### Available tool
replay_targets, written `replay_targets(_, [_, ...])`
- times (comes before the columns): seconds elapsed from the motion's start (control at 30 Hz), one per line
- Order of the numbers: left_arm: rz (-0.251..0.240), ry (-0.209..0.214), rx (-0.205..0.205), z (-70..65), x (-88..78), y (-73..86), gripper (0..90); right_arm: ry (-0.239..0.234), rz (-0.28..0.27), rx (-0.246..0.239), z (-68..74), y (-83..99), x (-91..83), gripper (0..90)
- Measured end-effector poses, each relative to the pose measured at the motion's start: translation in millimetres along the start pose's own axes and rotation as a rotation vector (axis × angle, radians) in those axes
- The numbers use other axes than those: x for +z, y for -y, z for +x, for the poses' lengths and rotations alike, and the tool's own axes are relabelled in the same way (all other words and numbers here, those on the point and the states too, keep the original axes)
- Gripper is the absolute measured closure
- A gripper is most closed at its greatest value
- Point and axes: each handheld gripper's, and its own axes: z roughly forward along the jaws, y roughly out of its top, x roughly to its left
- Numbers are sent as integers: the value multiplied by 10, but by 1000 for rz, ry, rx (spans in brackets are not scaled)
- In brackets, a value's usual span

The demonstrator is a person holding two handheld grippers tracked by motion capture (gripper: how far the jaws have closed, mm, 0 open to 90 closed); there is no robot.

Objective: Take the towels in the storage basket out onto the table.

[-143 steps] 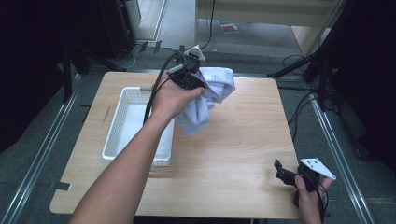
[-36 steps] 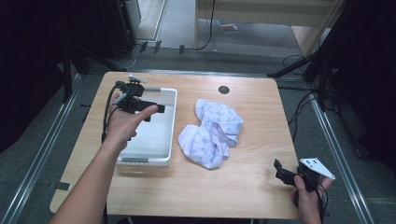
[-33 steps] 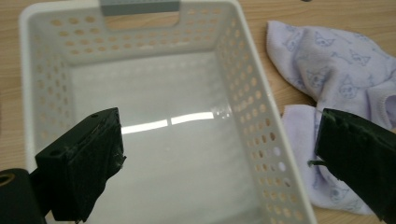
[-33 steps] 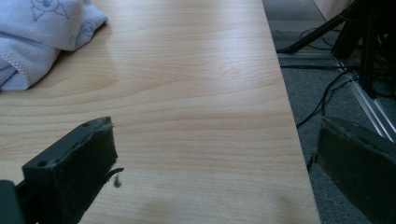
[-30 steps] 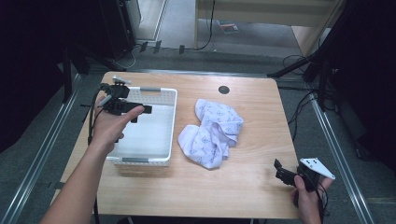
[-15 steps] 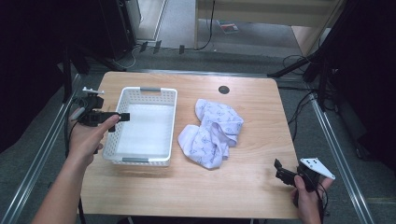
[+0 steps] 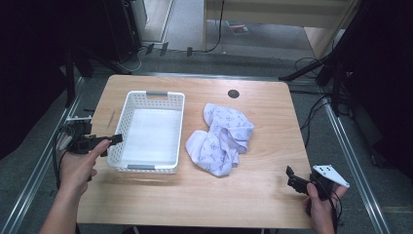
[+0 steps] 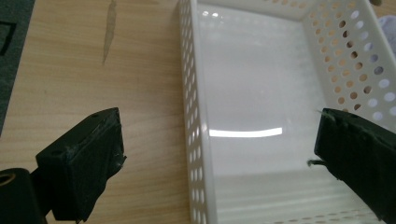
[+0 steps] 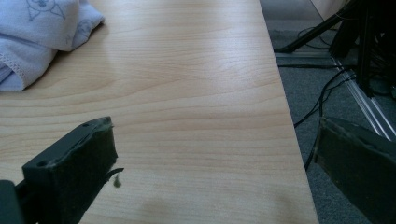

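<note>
Over the last few seconds the left gripper (image 7: 104,140) has let go of the cloth and travelled back across the basket; it now sits at the table's left edge, just outside the white basket (image 7: 127,166), its jaws spread wide with nothing between them. In the left gripper view those jaws straddle the basket's perforated left wall (image 8: 194,116), and the basket's floor is bare and glossy.

To the right of the basket, the pale printed cloth (image 7: 221,139) lies crumpled on the wooden table (image 7: 263,195), close beside the basket wall but not in it. That suggests a step of setting the cloth down is finished and that nothing has been packed yet.

Farther right, the right gripper (image 7: 295,181) rests at the table's near right corner where it was throughout, jaws apart and empty, well clear of the cloth.
</note>
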Motion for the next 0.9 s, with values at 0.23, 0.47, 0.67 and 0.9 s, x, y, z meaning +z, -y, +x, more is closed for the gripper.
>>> replay_targets(0.23, [-70, 21, -60, 192, -63, 313, 19, 1, 0, -3, 1, 0, 0, 0])
replay_targets(0.47, [-204, 57, -97, 427, -95, 647, 33, 1, 0, -1, 1, 1, 0, 0])
replay_targets(0.67, [-337, 62, -77, 546, -53, 859, 33, 2, 0, -4, 1, 0, 2, 0])
replay_targets(0.9, [-453, 44, -51, 669, -54, 996, 33, -1, 0, -8, 2, 0, 4, 0])
